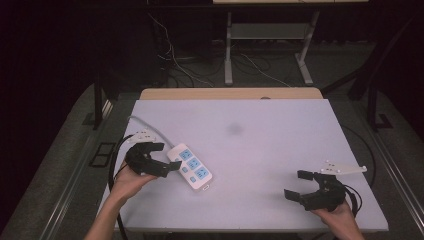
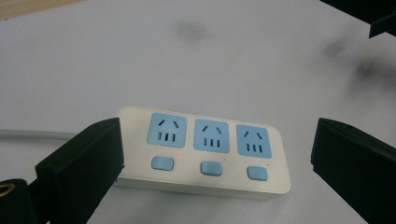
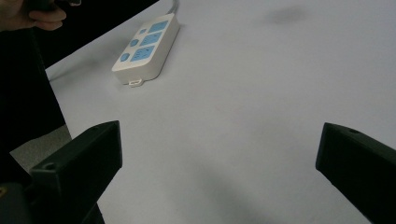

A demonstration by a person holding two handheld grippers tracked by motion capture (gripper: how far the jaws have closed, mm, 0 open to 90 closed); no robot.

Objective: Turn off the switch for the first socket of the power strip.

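A white power strip (image 1: 191, 167) with three blue sockets and three blue switches lies on the left part of the white table (image 1: 260, 130); its grey cord (image 1: 150, 127) runs off to the far left. My left gripper (image 1: 169, 157) is open right beside the strip's left side. In the left gripper view the strip (image 2: 205, 149) lies between and just beyond the two wide-apart jaws. My right gripper (image 1: 298, 184) stands open near the table's front right, with nothing between its jaws. The right gripper view shows the strip (image 3: 147, 49) far off at upper left.
A dark smudge (image 1: 234, 130) marks the table's middle. Black cables (image 1: 114, 170) trail from the left gripper over the table's left edge, and others hang by the right edge (image 1: 357, 197). Behind the table stand a desk frame (image 1: 270, 45) and floor wires.
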